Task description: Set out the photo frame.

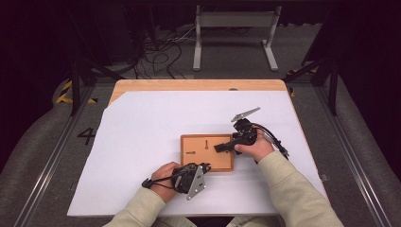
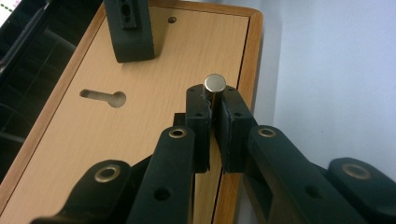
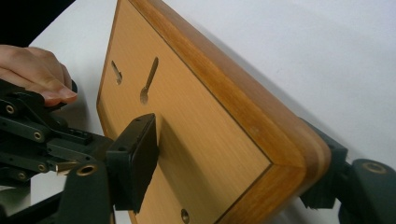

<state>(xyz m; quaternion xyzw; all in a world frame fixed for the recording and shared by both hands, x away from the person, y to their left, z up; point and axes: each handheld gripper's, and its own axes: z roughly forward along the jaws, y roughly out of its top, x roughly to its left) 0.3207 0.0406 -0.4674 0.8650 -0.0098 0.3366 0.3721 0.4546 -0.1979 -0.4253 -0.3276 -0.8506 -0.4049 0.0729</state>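
One wooden board [image 1: 207, 152] on the white desk [image 1: 142, 142], with two keyhole slots [image 2: 103, 97] cut in it. Left claw [image 2: 214, 108] pinching one small metal pin [image 2: 215, 85], upright just above the board's edge. Right claw [image 3: 233, 168] clamped on the board's corner: one jaw on top, one beneath.

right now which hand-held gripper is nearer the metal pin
Left. The left hand-held gripper is shut on the metal pin at the board's near edge; the right hand-held gripper clamps the wooden board at its right edge.
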